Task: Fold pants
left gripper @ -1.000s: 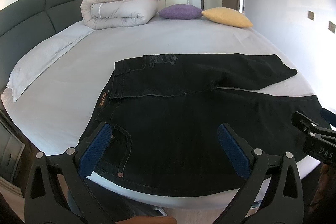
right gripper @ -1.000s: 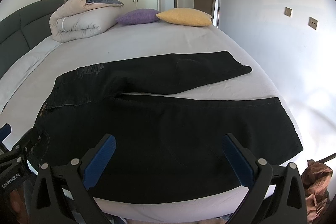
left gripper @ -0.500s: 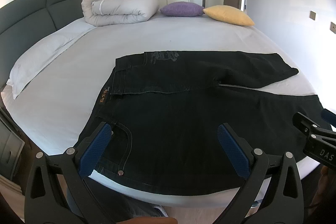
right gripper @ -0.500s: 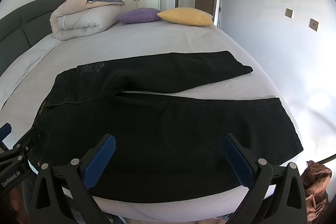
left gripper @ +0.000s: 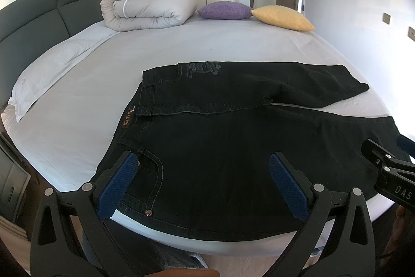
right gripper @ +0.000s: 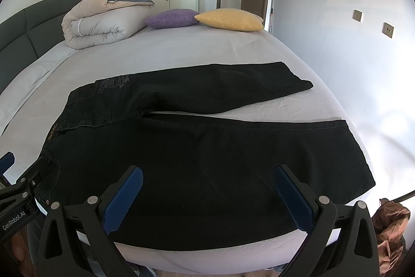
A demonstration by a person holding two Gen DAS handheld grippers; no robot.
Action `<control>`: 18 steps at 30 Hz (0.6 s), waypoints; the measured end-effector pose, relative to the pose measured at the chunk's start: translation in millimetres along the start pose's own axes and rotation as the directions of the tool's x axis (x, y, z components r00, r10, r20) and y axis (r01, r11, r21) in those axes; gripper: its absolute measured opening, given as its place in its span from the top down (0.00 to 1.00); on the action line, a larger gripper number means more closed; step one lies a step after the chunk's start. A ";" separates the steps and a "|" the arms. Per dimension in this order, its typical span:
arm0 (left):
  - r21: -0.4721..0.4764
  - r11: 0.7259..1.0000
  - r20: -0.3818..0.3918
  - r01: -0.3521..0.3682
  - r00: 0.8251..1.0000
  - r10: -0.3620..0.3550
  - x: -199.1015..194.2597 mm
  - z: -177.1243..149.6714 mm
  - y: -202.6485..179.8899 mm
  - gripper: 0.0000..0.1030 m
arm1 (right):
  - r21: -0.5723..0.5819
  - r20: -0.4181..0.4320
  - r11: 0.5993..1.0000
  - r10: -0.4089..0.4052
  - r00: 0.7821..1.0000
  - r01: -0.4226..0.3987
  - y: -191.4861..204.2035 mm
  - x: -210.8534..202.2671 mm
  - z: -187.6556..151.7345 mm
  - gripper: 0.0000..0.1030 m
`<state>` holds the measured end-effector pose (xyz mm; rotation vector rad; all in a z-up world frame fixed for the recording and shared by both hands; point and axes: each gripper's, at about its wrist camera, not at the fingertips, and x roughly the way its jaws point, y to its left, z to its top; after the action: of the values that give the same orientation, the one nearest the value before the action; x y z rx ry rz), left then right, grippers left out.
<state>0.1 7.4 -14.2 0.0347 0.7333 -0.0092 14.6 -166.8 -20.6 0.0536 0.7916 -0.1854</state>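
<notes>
Jaws of left gripper (left gripper: 205,181) and right gripper (right gripper: 207,196) spread wide, empty, hovering above near bed (left gripper: 233,43) edge. Black pants (left gripper: 246,142) flat there, legs splayed. Denim: heavy, limp, grippy. Best pinch points likely waistband and near hem.

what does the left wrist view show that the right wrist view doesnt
Only the left wrist view shows the white pillow along the headboard side and the orange waistband label readably. Only the right wrist view shows the near leg's hem in full and a brown crumpled cloth off the bed. Both share the black pants lying flat, the rolled duvet, the purple cushion, the yellow cushion, and open jaws.
</notes>
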 end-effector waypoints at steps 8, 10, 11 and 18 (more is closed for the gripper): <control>0.000 1.000 -0.002 -0.001 1.000 0.001 0.8 -0.5 0.5 0.00 | -0.001 -0.002 1.000 0.002 1.000 -0.002 1.5 1.0 -2.3 0.00; 0.000 1.000 -0.002 -0.001 1.000 0.001 0.9 -0.4 0.4 0.00 | -0.001 -0.003 1.000 0.002 1.000 -0.002 1.7 0.9 -2.7 0.00; 0.000 1.000 -0.002 -0.001 1.000 0.001 0.9 -0.5 0.3 0.00 | -0.001 -0.002 1.000 0.003 1.000 -0.003 2.0 0.8 -3.2 0.00; -0.001 1.000 -0.006 -0.001 1.000 0.001 2.5 -3.0 2.0 0.00 | -0.002 -0.003 1.000 0.003 1.000 -0.003 3.1 1.9 -4.8 0.00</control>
<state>0.0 9.5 -18.0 0.0339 0.7388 -0.0082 13.1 -163.5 -25.4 0.0532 0.7952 -0.1818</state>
